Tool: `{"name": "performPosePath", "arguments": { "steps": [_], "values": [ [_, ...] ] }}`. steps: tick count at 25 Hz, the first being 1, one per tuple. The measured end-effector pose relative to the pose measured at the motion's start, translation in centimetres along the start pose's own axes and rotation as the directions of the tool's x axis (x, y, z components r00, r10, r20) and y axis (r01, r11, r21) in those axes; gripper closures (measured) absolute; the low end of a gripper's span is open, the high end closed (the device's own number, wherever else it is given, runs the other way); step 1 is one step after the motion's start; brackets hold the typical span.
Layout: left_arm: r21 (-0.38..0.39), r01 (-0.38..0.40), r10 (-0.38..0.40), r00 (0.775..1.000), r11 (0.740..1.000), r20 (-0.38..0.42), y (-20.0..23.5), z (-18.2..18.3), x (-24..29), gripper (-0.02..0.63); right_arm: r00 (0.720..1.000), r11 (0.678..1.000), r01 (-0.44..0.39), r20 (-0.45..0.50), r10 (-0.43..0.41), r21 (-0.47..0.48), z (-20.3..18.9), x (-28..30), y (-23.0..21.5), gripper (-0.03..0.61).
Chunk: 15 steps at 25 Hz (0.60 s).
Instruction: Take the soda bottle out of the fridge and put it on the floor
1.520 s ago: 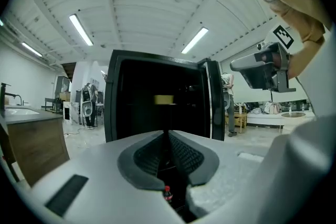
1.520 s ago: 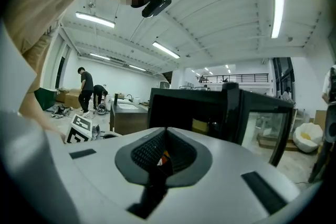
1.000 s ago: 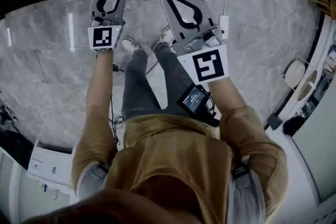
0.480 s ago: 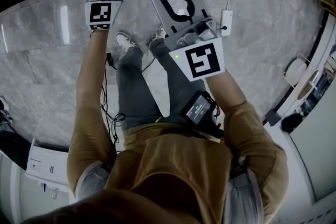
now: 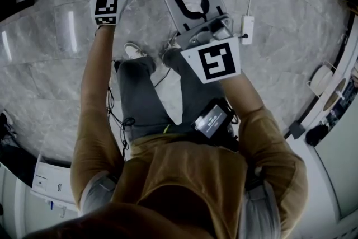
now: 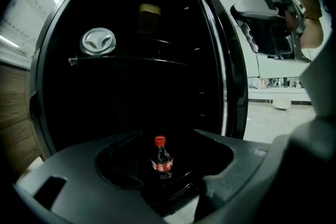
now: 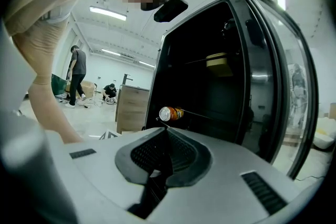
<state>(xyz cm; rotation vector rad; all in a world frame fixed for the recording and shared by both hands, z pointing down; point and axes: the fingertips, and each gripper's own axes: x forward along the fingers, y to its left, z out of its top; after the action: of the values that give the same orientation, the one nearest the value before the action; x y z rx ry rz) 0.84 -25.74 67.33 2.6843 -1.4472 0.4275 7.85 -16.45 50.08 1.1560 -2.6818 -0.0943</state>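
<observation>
The floor (image 5: 50, 87) is the biggest thing here. It is bare grey stone, with lots of room to set something down. Only the person's shoes (image 5: 133, 50), a thin cable and a small white box (image 5: 246, 25) lie on it, so the drop spot should be away from those.

Next is the fridge (image 6: 131, 97). It is open and very dark inside. Its door (image 7: 283, 92) is swung out to the right side, with its edge near the way in. A shelf (image 6: 131, 60) runs across the fridge higher up.

The left gripper (image 6: 167, 134) points into the fridge. Its jaws are opening wide, and they hold nothing. The right gripper (image 7: 167, 134) is squeezed shut with nothing in it, and it hangs beside the left one.

The soda bottle (image 6: 161, 161) stands upright, low down in the fridge, under the shelf. It shows in the gap of the left gripper, but it is well apart from it and nothing touches it. A can (image 7: 170, 113) lies on its side on the shelf above.

So I think this is the reaching step, and the bottle is not yet grabbed. The left gripper should go low and forward, slide around the bottle's middle, then close. It should keep under the shelf, clear of the door edge, and not bump the can.
</observation>
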Motion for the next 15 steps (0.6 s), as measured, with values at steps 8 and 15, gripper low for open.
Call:
{"name": "performPosePath", "arguments": {
  "steps": [8,15],
  "values": [
    [0.022,0.042,-0.042,0.999,0.999,-0.001,0.2,-4.4,5.0,0.342,1.000,1.000,0.012,-0.011,-0.012,0.001,-5.7,2.2,-1.0,0.577],
    [0.049,0.054,-0.053,0.999,0.997,-0.013,0.4,-4.7,6.8,0.314,1.000,1.000,0.001,-0.006,-0.002,-0.009,-6.5,2.3,-1.1,0.577]
  ]
}}
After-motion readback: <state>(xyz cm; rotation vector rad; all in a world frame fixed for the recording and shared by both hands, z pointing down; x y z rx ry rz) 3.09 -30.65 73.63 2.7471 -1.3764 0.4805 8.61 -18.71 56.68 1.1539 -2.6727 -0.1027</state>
